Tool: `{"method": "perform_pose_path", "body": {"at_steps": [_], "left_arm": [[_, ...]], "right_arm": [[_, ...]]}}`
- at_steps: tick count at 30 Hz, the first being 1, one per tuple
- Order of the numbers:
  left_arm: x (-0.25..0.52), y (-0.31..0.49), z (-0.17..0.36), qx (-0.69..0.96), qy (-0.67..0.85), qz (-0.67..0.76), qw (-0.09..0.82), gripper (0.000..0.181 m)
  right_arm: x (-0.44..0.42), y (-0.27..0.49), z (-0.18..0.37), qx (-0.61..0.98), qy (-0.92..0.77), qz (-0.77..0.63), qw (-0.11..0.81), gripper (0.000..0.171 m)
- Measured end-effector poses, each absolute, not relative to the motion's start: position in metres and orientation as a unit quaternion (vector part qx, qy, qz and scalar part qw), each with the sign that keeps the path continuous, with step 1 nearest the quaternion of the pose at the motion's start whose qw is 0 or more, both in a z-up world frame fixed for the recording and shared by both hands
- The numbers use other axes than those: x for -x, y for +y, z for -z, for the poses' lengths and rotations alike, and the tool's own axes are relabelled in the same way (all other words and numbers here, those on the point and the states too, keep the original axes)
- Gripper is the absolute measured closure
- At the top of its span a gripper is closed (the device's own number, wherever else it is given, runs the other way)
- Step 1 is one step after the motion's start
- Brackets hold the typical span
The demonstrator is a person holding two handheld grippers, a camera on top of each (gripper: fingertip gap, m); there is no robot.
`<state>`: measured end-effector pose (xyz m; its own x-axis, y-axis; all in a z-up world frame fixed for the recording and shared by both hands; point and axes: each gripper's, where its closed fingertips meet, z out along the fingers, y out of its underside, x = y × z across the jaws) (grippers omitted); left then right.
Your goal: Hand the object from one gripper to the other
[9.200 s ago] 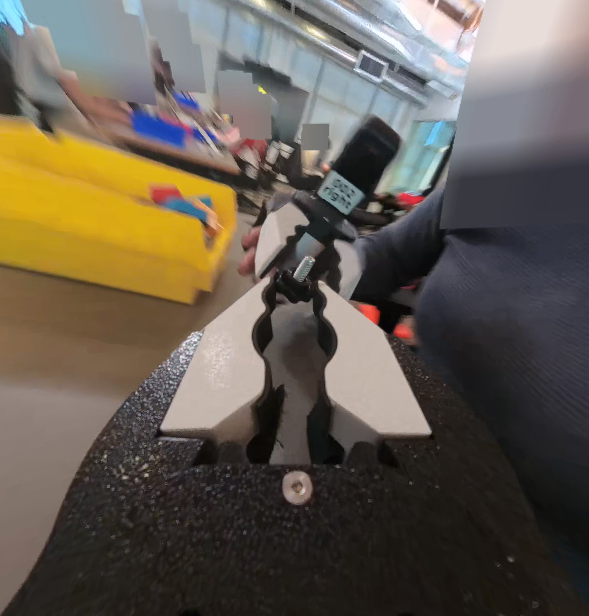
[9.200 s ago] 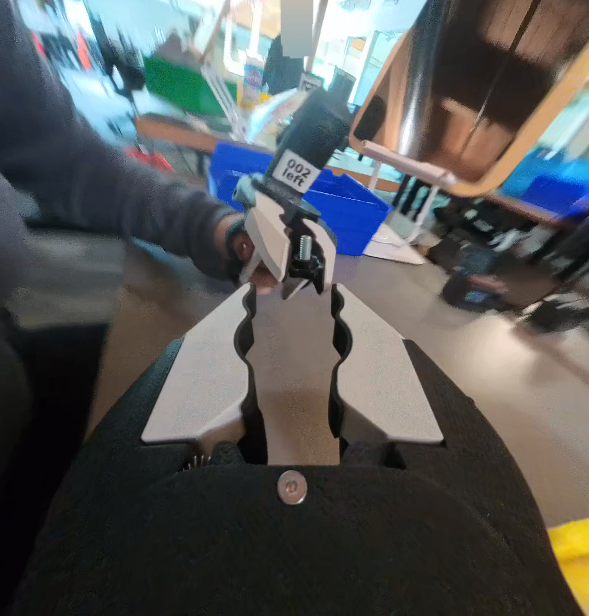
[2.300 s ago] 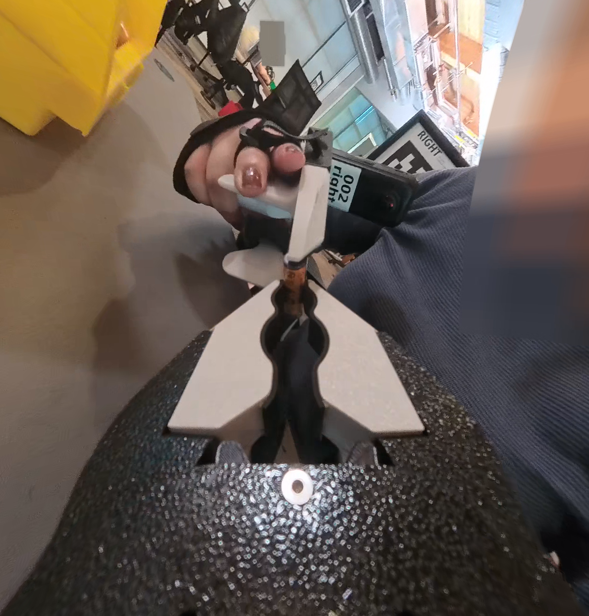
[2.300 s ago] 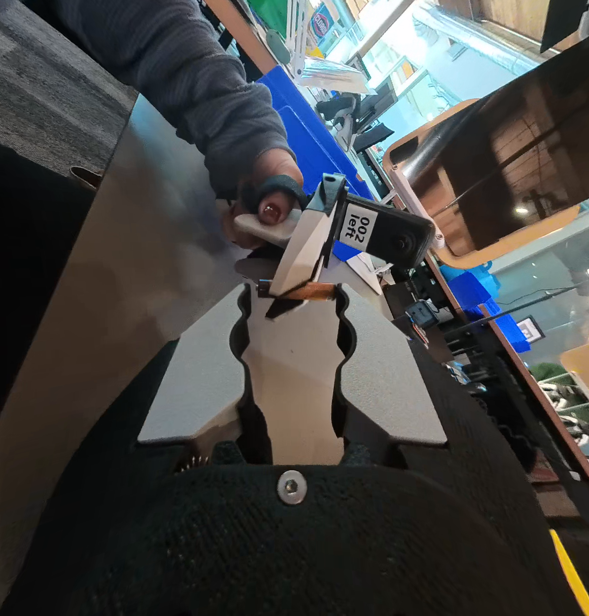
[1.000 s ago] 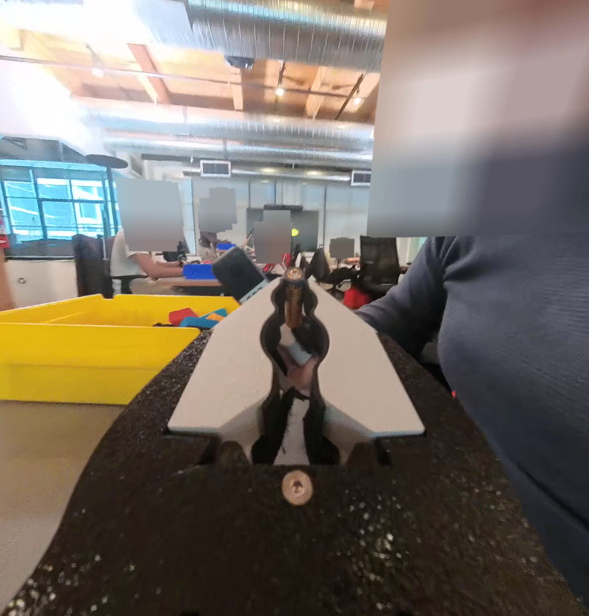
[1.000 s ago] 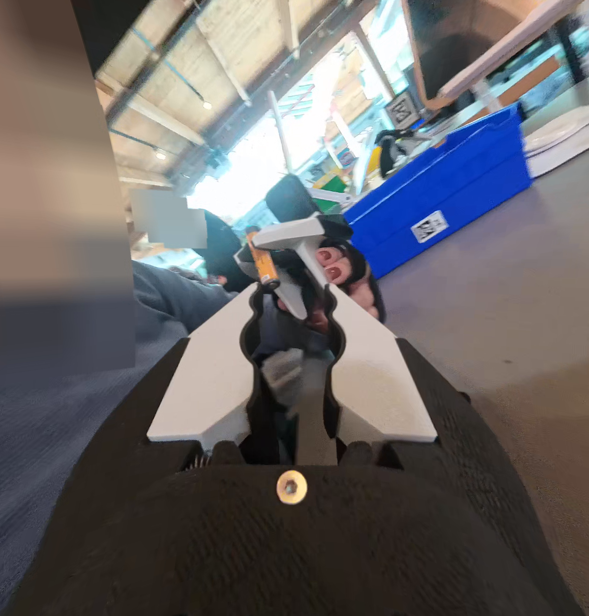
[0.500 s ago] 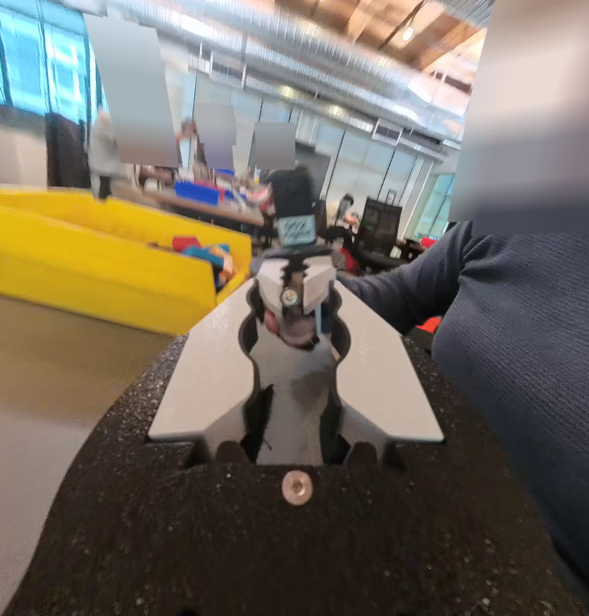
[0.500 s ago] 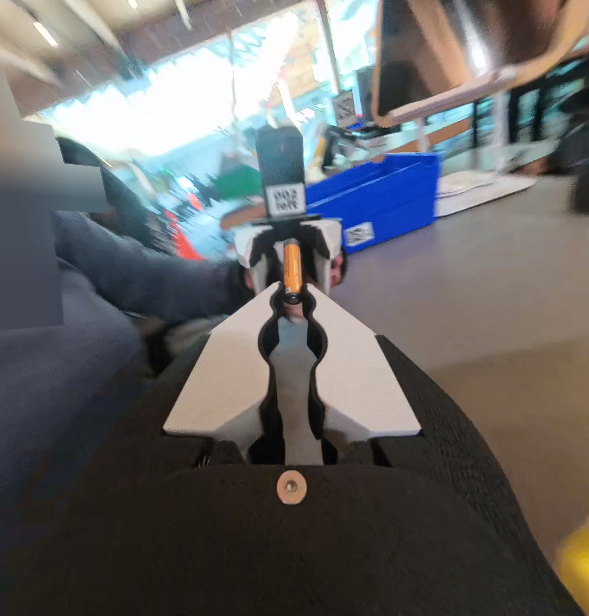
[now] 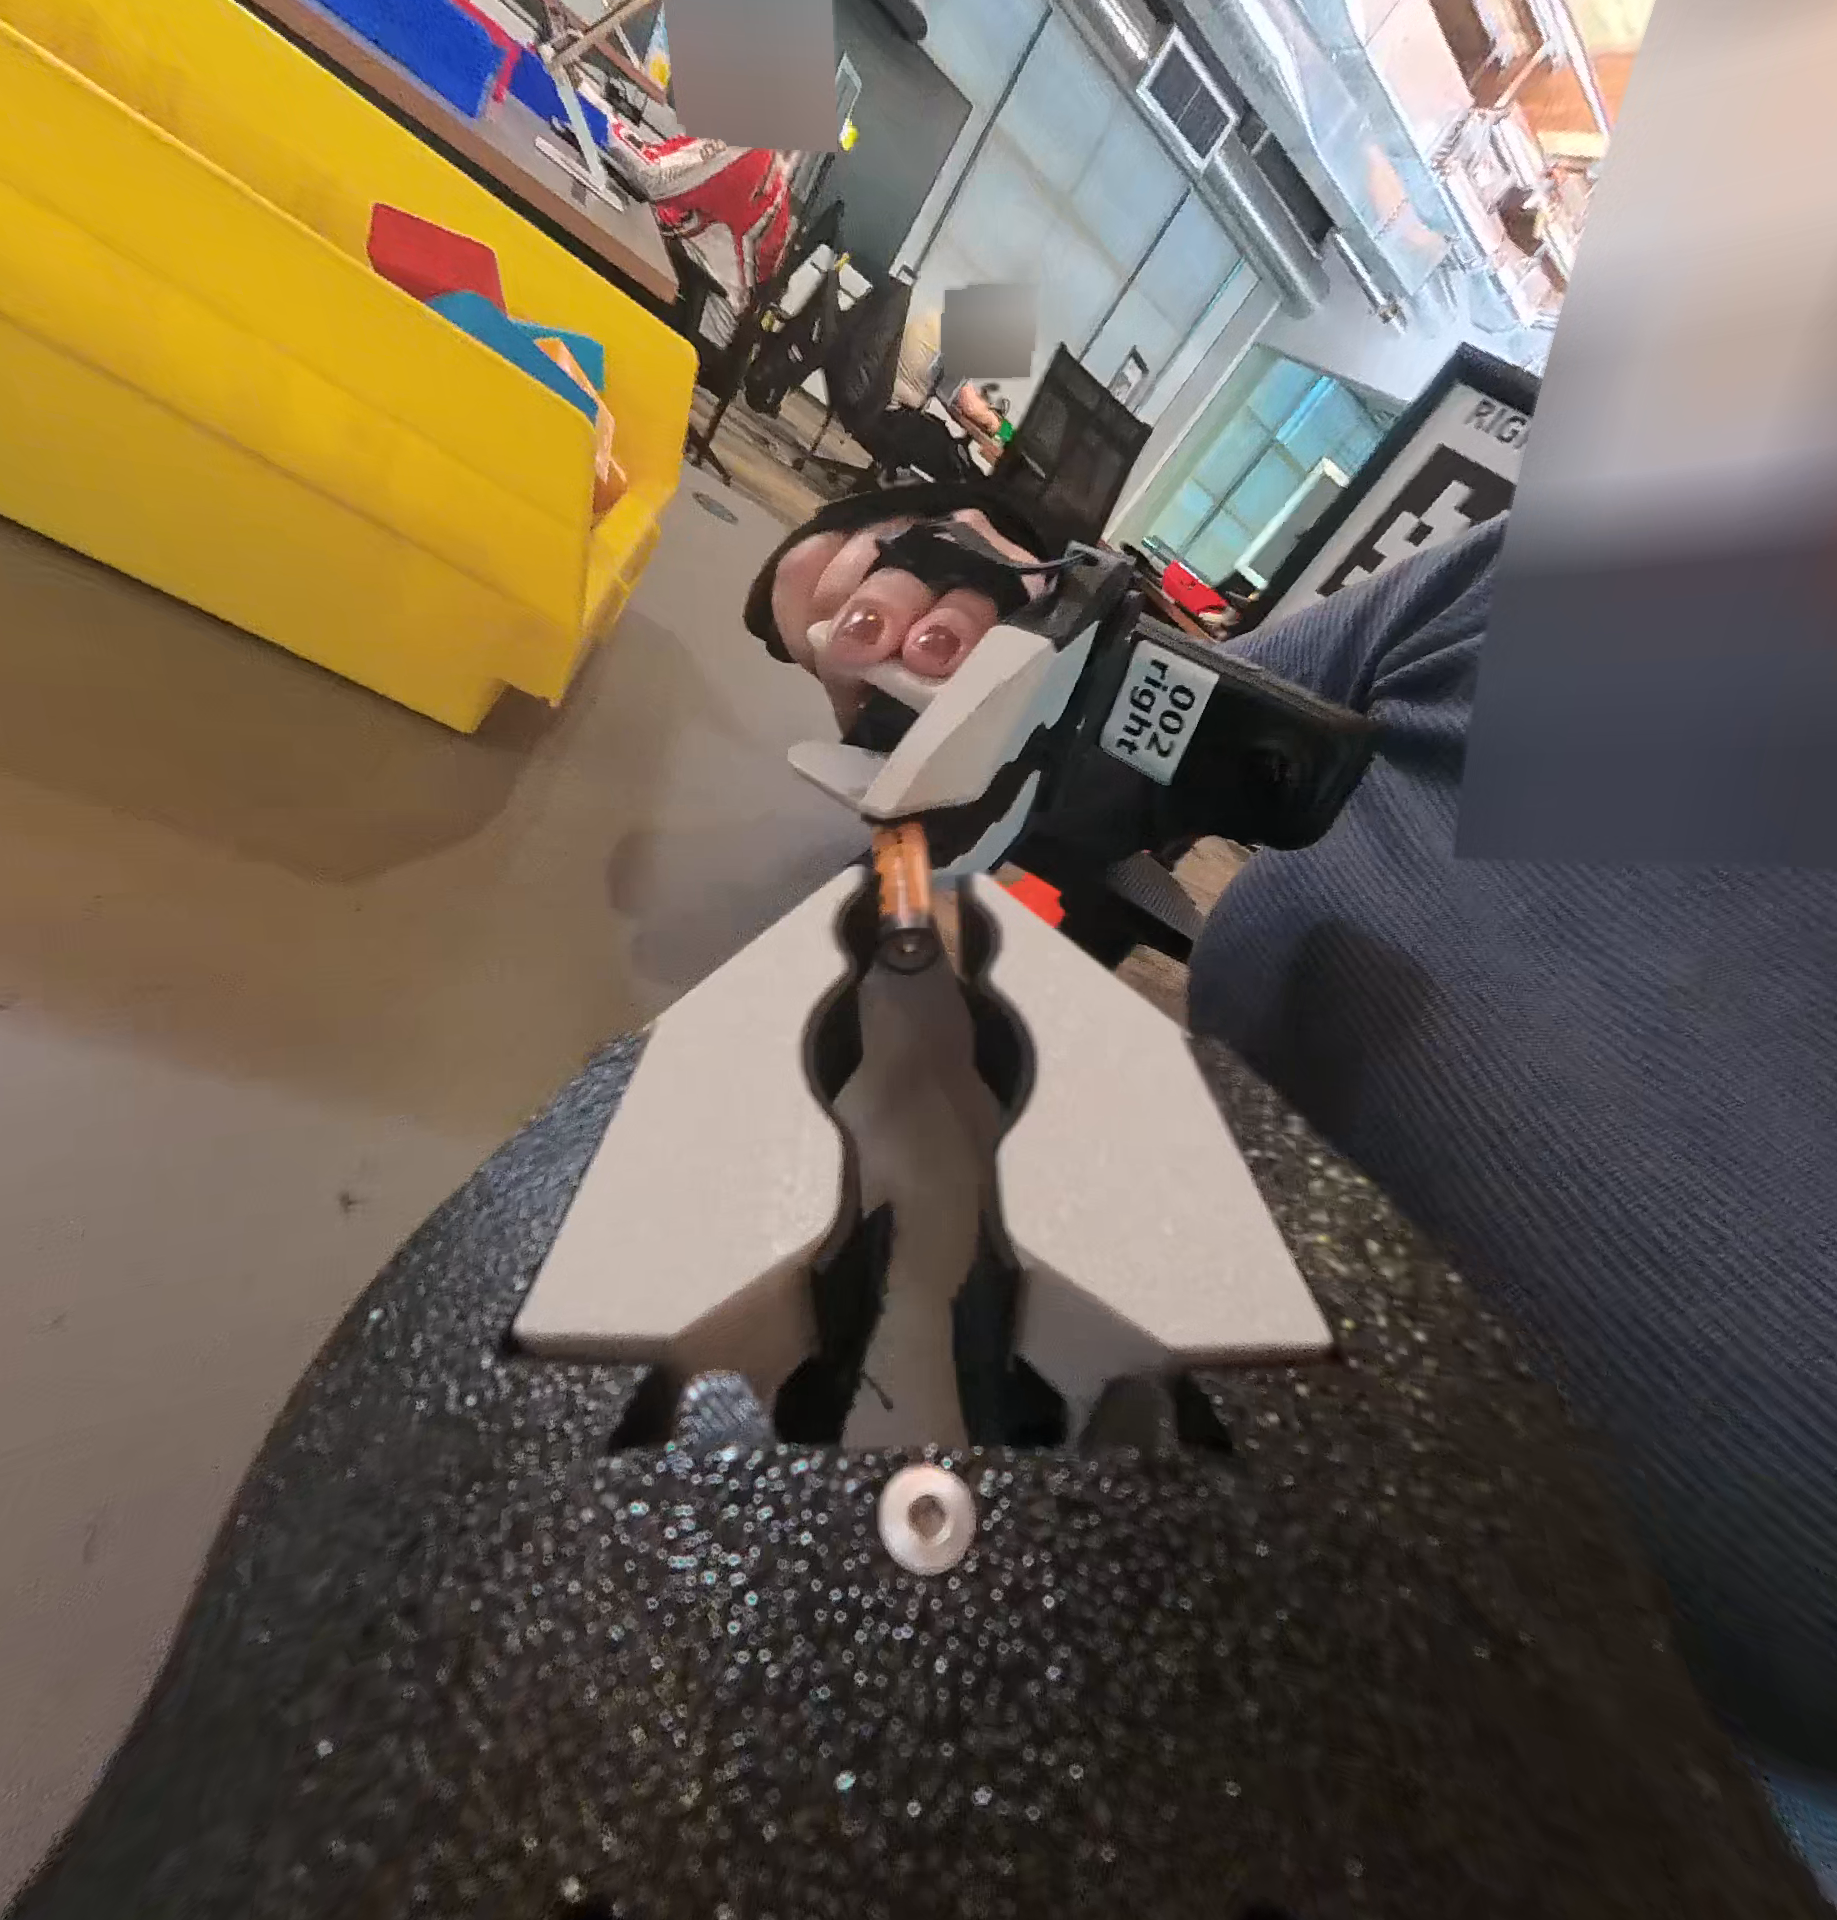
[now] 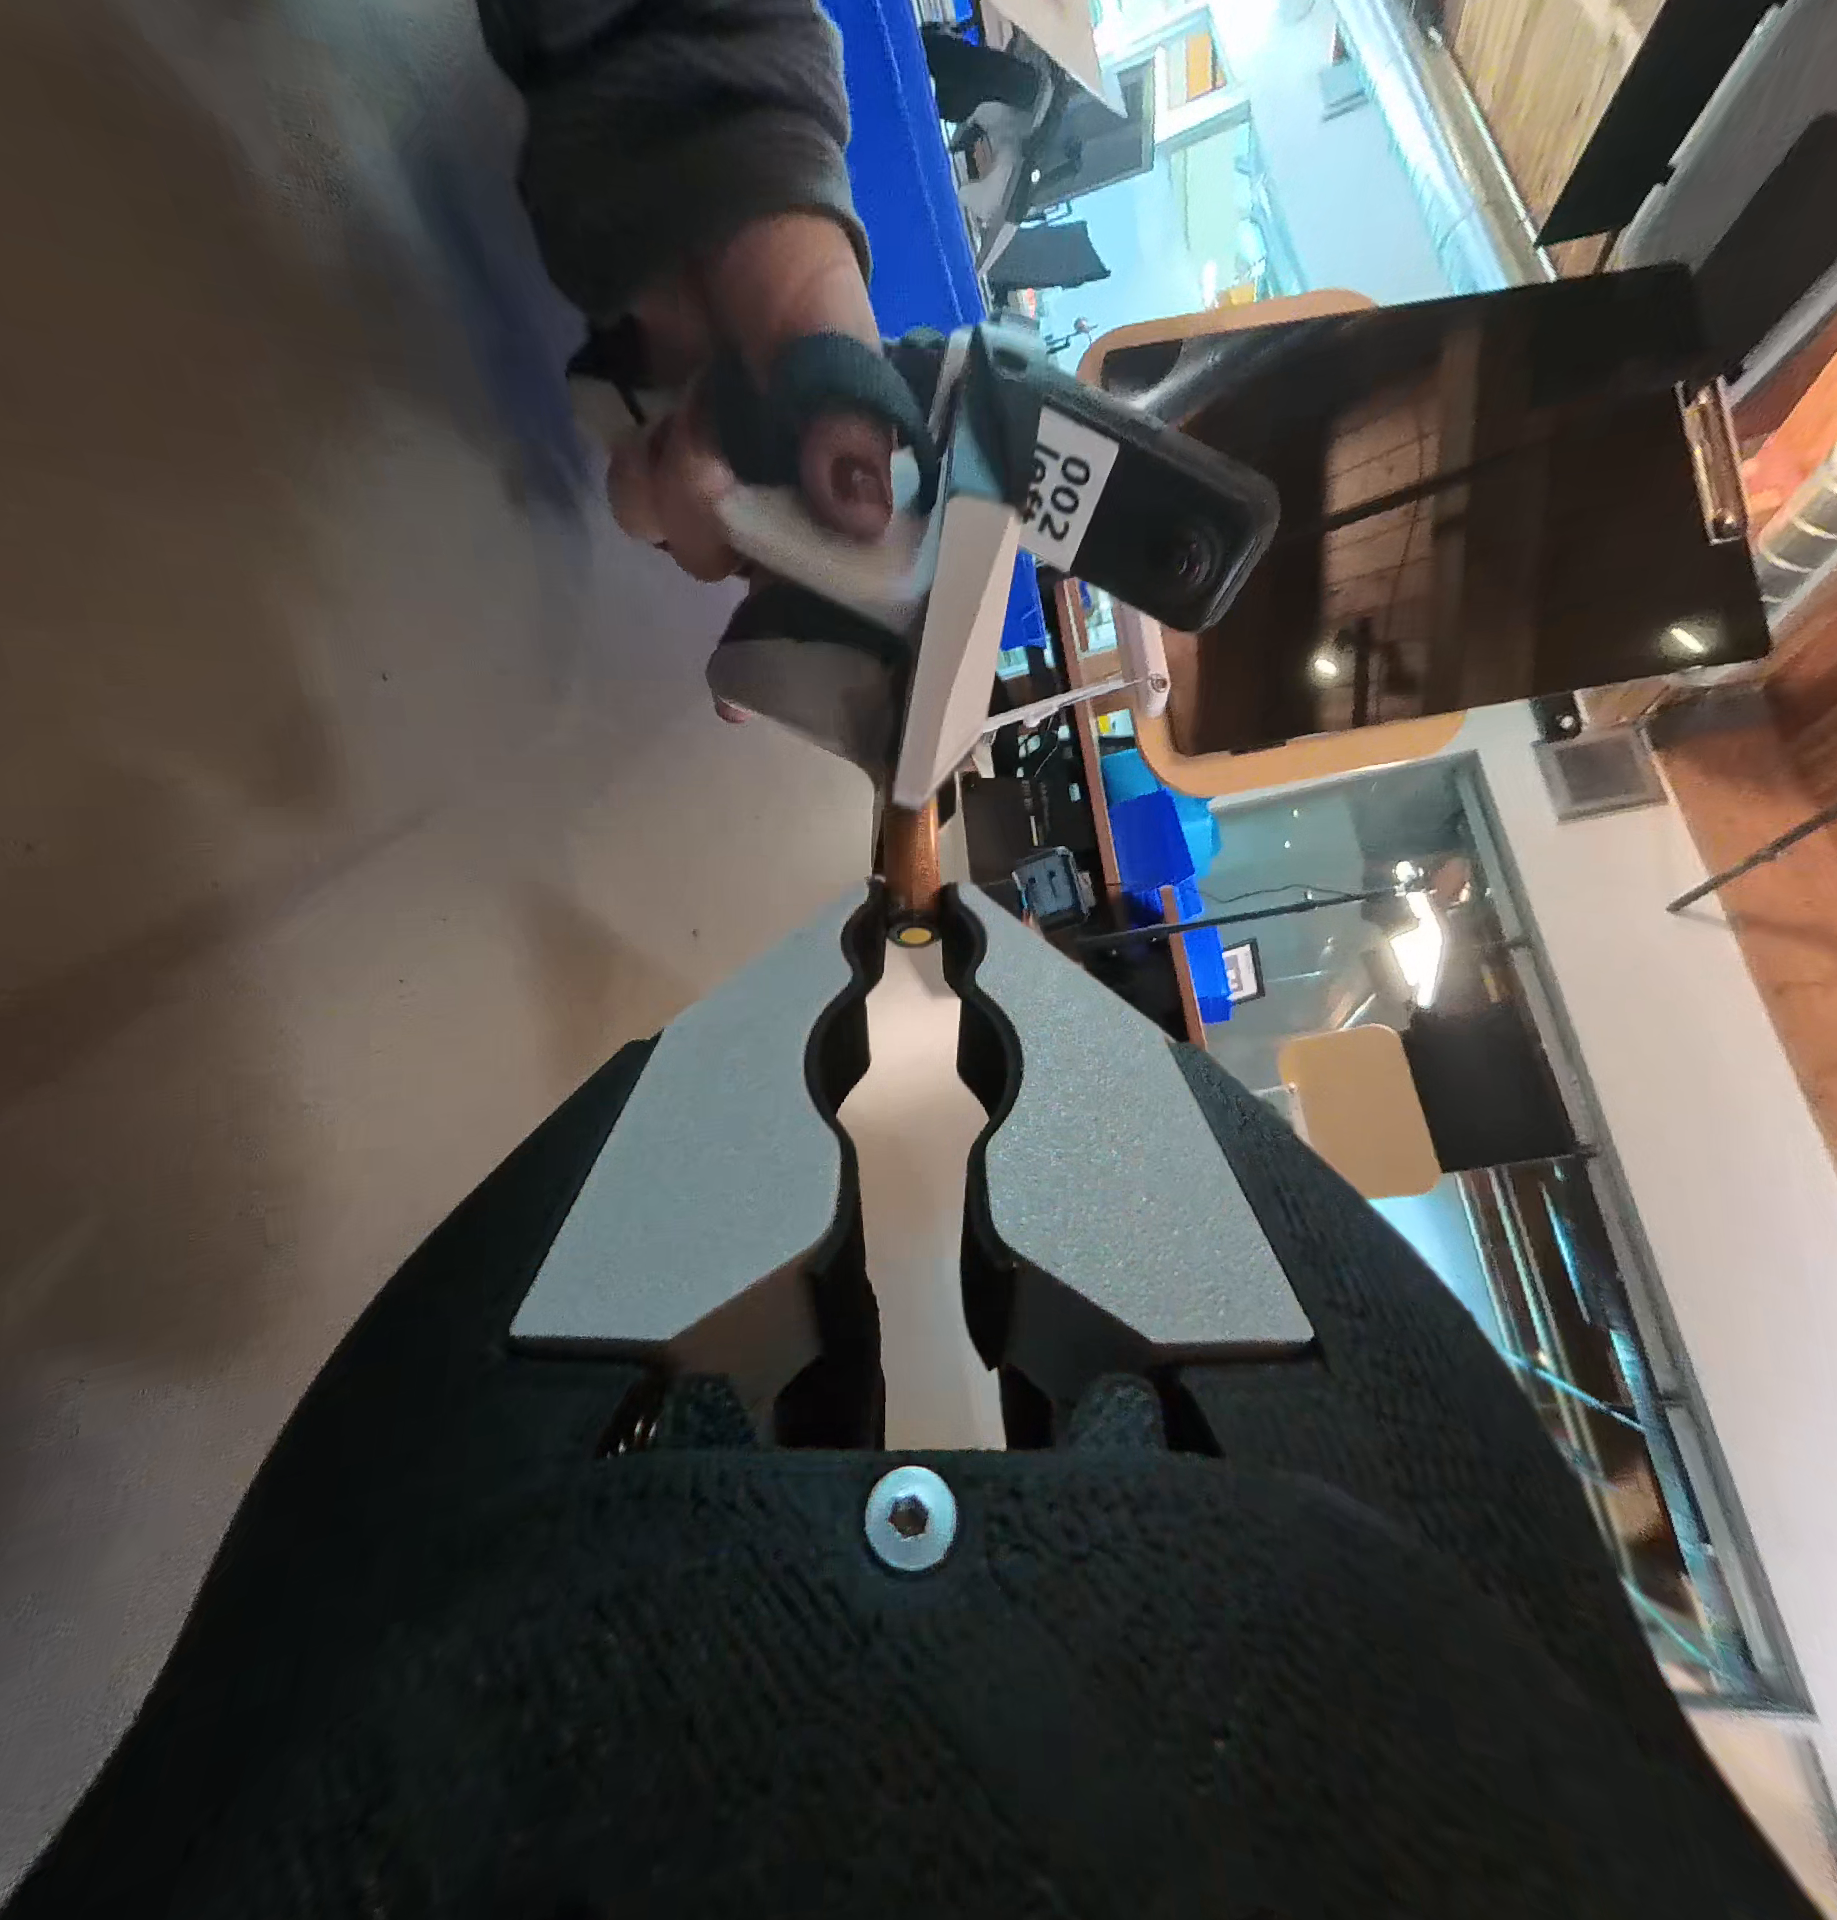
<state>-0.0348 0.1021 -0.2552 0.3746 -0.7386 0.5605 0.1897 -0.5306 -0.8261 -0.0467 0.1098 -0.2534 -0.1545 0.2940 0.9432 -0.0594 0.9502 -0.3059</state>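
The object is a small orange-brown battery [image 9: 901,894]. In the left wrist view its near end sits between the tips of my left gripper [image 9: 912,914], whose jaws are narrow around it. The right gripper [image 9: 893,810] comes in from above right and holds the far end. In the right wrist view the battery [image 10: 909,862] lies between the tips of my right gripper [image 10: 909,914], which is shut on it. The left gripper [image 10: 914,790] shows edge-on beyond it. The battery is held in the air above the table, bridging both grippers.
A yellow bin [image 9: 270,468] holding red and blue pieces stands on the brown table [image 9: 218,987] at the left. The person's dark blue sleeve [image 9: 1516,1143] fills the right side. A blue bin [image 10: 898,156] stands on the table behind the left hand [image 10: 768,488].
One second ago only the left gripper held the battery and the right was open. Half a second ago the right held it and the left's jaws were wide. Now the left's jaws have narrowed again.
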Motion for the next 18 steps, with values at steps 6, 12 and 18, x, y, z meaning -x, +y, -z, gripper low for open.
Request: {"method": "perform_pose_path", "body": {"at_steps": [6,12,18], "left_arm": [[0.038,0.105,0.255,0.693,0.282,0.393,0.534,0.173],[0.049,0.105,0.267,0.649,0.381,0.227,0.618,0.173],[0.044,0.104,0.266,0.617,0.415,0.164,0.648,0.173]], "right_arm": [[0.045,0.106,0.248,0.213,-0.734,-0.307,0.567,0.154],[0.049,0.115,0.239,0.432,-0.636,-0.545,0.334,0.141],[0.047,0.102,0.248,0.511,-0.540,-0.661,0.104,0.149]]}}
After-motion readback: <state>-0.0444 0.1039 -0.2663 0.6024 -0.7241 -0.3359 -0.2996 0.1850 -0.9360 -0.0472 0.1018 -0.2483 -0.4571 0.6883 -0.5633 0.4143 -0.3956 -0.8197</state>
